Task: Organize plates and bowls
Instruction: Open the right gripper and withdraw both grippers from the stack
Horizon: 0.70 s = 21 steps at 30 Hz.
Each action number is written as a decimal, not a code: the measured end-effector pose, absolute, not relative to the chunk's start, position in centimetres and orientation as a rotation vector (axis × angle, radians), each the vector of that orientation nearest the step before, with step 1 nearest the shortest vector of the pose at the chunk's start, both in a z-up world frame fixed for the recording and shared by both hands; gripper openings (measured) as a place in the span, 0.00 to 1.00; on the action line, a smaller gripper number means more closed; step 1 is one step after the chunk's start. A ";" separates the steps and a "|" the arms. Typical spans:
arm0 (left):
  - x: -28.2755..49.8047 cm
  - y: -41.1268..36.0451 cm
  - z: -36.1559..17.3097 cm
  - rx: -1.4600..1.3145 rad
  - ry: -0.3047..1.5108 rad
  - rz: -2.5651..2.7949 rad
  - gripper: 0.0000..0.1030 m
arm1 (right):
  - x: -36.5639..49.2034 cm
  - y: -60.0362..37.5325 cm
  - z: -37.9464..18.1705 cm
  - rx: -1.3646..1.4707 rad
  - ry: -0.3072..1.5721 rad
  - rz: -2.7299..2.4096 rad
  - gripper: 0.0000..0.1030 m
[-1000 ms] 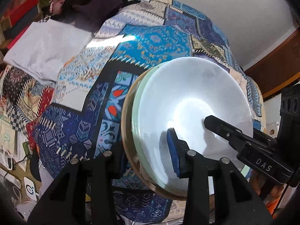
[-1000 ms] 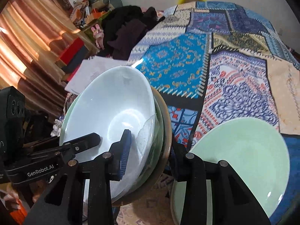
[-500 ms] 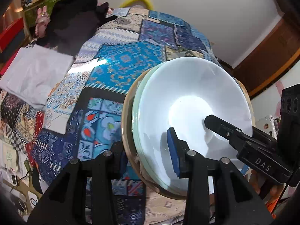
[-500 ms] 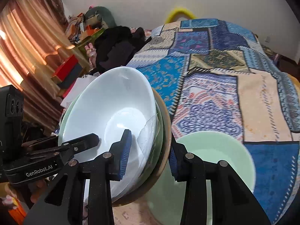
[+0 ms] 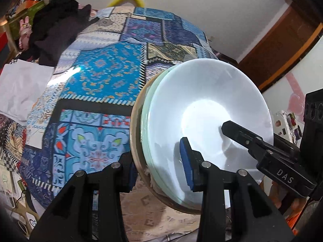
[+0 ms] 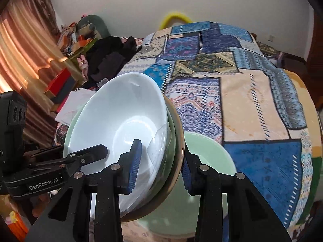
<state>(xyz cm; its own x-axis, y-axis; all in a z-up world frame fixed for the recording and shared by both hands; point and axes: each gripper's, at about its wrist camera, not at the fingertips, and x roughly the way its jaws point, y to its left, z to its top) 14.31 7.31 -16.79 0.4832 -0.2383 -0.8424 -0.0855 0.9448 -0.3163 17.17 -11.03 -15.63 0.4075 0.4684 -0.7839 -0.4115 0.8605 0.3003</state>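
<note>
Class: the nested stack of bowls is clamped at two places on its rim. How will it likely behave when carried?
The stack of bowls looks glazed, so probably stiff but slippery. It hangs steeply tilted between the left gripper and right gripper, so the loosely nested white bowl might slide. It is likely breakable if dropped.

patchwork-covered bed (image 6: pixel 252 100) carries a green bowl (image 6: pixel 212 155), dark clothes (image 6: pixel 109 58).

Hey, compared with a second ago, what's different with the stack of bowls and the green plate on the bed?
The stack of bowls, clamped on opposite rims by the left gripper and the right gripper, has been carried up and away from the green plate, which now shows less and sits lower in the right wrist view. Both grips are unchanged; nothing was released. The plate stays on the patchwork bedspread.
</note>
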 end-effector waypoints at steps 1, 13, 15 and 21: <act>14.4 7.0 -16.9 -0.334 1.070 -0.101 0.37 | 17.2 -11.4 -15.8 0.065 1.014 0.549 0.32; 15.5 3.4 -18.9 -0.303 1.136 -0.153 0.37 | 17.4 -14.2 -17.9 0.086 1.074 0.505 0.32; 15.6 3.1 -19.2 -0.298 1.147 -0.156 0.37 | 17.5 -14.5 -18.4 0.092 1.084 0.500 0.32; 16.0 2.2 -20.9 -0.290 1.189 -0.165 0.37 | 17.5 -15.1 -19.8 0.103 1.116 0.485 0.32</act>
<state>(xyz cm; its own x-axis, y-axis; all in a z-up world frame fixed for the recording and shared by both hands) 15.96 2.21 -20.85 0.3669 -0.2779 -0.8878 -0.0252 0.9510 -0.3081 17.50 -15.05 -19.79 0.3469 0.4239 -0.8366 -0.3222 0.8916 0.3182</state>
